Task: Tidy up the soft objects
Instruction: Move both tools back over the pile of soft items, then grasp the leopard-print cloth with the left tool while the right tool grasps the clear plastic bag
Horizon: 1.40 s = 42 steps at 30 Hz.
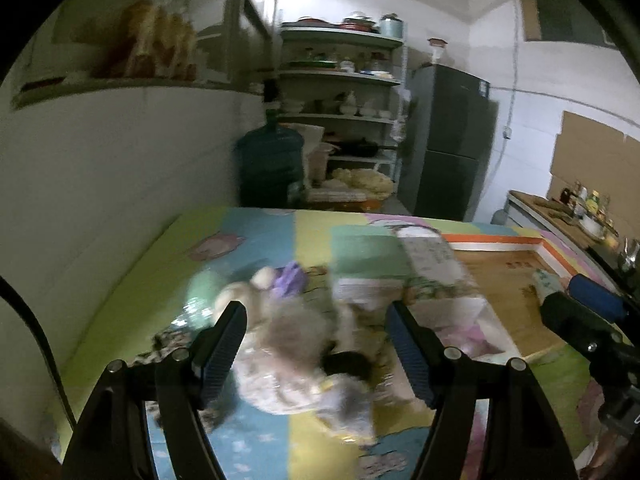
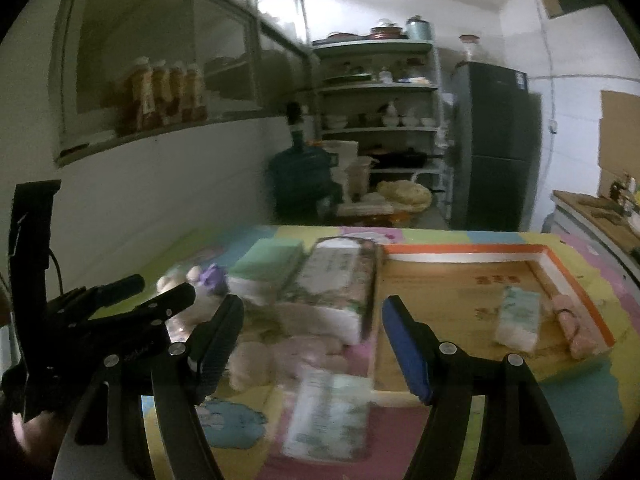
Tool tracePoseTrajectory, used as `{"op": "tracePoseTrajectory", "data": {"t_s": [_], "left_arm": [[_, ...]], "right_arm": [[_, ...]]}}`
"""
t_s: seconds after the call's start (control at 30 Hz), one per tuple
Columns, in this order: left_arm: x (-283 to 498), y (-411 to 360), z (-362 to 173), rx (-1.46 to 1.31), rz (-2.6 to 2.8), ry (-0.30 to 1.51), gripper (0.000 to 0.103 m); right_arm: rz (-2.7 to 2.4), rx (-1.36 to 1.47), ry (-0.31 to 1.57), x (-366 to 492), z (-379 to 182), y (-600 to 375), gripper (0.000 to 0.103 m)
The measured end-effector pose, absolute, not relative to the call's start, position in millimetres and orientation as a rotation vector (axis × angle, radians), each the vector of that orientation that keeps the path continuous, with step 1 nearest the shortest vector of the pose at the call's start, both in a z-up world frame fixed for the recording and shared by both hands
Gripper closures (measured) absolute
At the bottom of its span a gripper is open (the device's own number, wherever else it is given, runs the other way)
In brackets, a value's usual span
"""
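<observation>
Both claws spread, empty: left claw (image 1: 316, 346) | right claw (image 2: 312, 346) | plush toy (image 1: 296, 368) motion-blurred

We see both wrist views angled down and close over the tabletop (image 1: 256, 240), facing the shelves (image 1: 340, 76) and fridge (image 2: 496, 144); the left claw (image 2: 132, 300) edges into the right view's left side.

Red print on the tray (image 2: 460, 280) is illegible.
</observation>
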<state>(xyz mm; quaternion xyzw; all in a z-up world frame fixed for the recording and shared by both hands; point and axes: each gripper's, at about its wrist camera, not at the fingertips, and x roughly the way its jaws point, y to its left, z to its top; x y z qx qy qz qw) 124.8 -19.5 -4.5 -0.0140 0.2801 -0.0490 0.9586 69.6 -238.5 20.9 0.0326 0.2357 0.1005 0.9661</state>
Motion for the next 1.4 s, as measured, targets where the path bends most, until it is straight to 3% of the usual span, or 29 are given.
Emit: {"op": "tracePoseTrajectory", "data": {"t_s": [0.57, 1.4], "left_arm": [[116, 81, -29, -0.153, 0.041, 0.608, 0.031], [147, 118, -85, -0.271, -0.015, 0.755, 0.031]], "right_arm": [[0.299, 0.015, 0.554, 98, 7, -179, 0.030], [0.460, -0.073, 0.711, 171, -36, -84, 0.030]]}}
